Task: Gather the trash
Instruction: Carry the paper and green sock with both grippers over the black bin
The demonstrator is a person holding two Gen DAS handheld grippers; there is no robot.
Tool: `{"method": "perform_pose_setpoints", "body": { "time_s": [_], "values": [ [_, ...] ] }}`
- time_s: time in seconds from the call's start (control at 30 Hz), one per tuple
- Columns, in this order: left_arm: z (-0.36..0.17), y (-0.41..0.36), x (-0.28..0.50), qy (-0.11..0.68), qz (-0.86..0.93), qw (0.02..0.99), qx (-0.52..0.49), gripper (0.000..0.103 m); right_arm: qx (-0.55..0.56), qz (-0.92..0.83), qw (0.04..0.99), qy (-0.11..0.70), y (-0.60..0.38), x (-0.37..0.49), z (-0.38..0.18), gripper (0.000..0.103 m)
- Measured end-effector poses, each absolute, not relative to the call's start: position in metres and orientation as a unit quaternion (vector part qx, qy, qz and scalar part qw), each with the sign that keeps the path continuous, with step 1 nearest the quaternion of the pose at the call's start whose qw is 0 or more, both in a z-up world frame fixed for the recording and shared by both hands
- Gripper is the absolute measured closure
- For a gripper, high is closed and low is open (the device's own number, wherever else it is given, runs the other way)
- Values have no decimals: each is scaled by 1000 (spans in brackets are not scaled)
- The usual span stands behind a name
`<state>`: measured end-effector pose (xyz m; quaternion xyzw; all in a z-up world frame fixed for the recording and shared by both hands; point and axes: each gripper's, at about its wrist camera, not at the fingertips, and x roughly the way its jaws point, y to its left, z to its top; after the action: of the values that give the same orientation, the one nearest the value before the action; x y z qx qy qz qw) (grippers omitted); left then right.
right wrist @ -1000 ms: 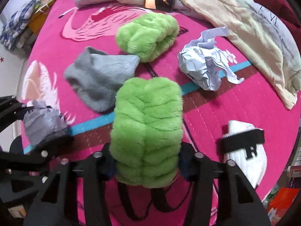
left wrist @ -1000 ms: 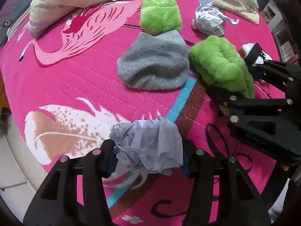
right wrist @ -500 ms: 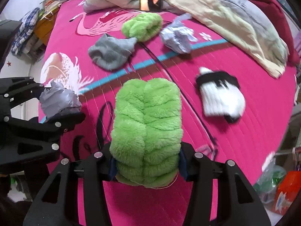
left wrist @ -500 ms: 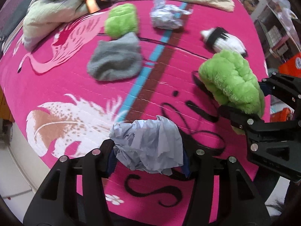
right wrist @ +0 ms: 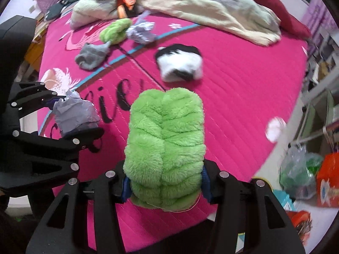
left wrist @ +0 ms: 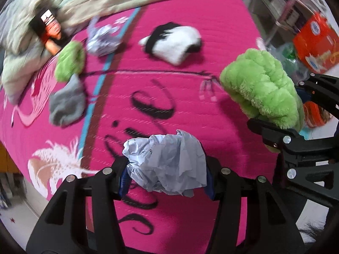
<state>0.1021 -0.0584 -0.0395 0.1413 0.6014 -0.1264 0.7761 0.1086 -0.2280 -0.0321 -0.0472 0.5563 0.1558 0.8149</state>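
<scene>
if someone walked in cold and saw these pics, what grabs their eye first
Probably the fluffy green slipper, bright against the pink bedspread, clamped in the right gripper and filling the middle of its view. Next, the crumpled paper ball pinched in the left gripper, low in that camera's view. Beyond them on the bed lie a second green slipper, a grey sock, another paper wad and a black-and-white sock.

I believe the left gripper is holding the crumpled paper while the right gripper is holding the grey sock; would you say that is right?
Not quite. The left gripper does hold the crumpled paper, but the right gripper holds a fluffy green item, not the grey sock, which lies on the pink bedspread. The right wrist view shows this.
</scene>
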Motion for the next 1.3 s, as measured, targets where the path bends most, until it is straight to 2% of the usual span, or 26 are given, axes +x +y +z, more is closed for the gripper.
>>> {"method": "perform_pose_setpoints", "body": {
  "time_s": [0.5, 1.3],
  "values": [
    [-42, -155, 98, 583, -188, 761, 215, 51, 21, 81, 829, 553, -326, 67, -38, 55],
    [-76, -327, 74, 568, -290, 713, 291, 50, 109, -44, 827, 550, -467, -14, -64, 56]
  ]
}}
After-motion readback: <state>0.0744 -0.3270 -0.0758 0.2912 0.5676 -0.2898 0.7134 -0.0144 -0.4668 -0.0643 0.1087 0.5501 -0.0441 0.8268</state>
